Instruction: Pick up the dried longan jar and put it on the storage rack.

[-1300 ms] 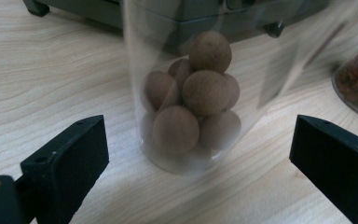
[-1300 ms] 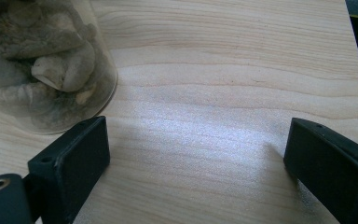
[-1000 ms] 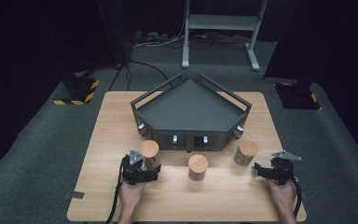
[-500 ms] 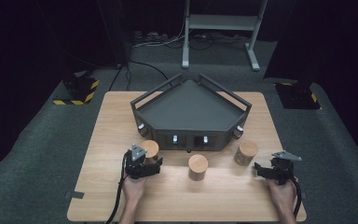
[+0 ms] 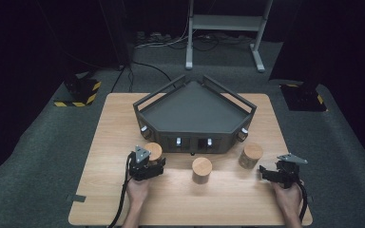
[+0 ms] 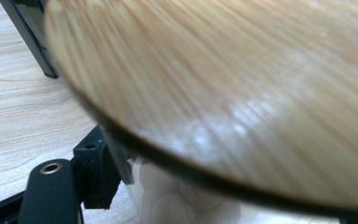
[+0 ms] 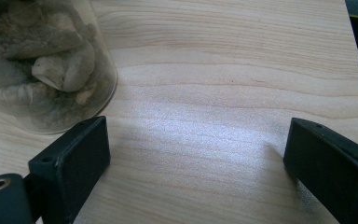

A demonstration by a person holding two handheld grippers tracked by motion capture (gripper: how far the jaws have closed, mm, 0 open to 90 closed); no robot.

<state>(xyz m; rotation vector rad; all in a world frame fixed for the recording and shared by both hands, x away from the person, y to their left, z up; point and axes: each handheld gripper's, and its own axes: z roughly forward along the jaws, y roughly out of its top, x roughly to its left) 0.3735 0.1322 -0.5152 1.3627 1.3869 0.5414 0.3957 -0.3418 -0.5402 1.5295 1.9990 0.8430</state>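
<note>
Jaws just closing on the left gripper (image 5: 153, 164), now clamped round the left jar (image 5: 153, 151) below its wooden lid (image 6: 223, 88). Moved in from a wide-open stance a second ago; jar standing on the bench (image 5: 100, 156), just in front of the dark tray (image 5: 195, 111). Looks like a grip secured, lift likely next. Right gripper (image 5: 270, 172) idle, jaws wide open over bare wood, right jar (image 5: 251, 156) near but untouched. Middle jar (image 5: 202, 169) standing alone between the two.
</note>
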